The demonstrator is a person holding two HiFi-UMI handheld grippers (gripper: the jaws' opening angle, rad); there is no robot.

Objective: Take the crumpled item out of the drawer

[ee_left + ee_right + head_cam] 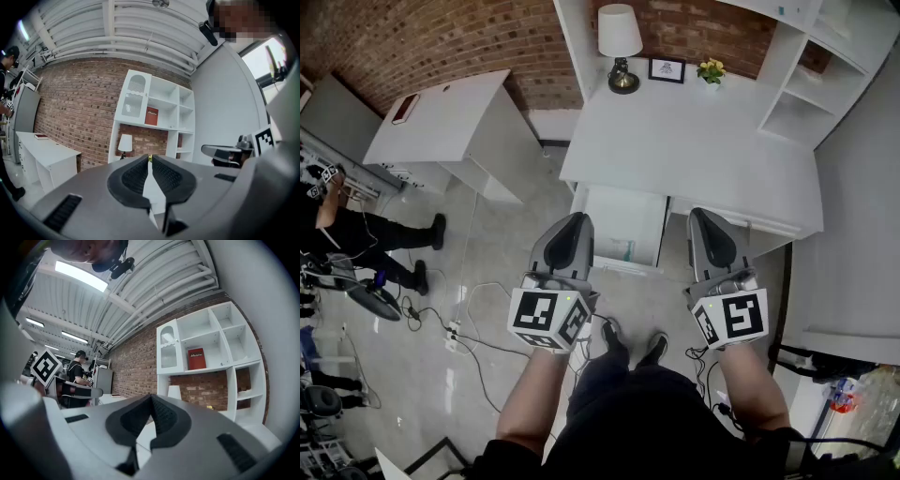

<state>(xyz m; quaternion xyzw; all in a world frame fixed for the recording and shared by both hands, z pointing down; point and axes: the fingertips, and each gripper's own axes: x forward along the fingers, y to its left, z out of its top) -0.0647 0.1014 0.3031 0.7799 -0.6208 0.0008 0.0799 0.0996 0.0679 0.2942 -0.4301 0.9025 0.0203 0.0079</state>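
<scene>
Crumpled item: a small pale-greenish thing (622,250) is lying near the front wall of the drawer (623,211). It is showing only faintly, so I am judging it to be the item.
Drawer: it is standing pulled out from under the white desk (694,141), open from above.
Left gripper (577,220): it is hovering over the drawer's left edge, jaws pressed together on nothing.
Right gripper (703,216): it is hovering just right of the drawer, jaws clenched and empty.
Doing the step well: one gripper is needing its jaws parted and its nose tipped down before going in. Pinching a raised fold and lifting straight up should be clearing the front wall.
Head view alone: it is showing the drawer and item.
Gripper views alone: they are pointing level at the shelf unit (154,110) and brick wall, showing the closed pads clearly but missing the drawer entirely.
</scene>
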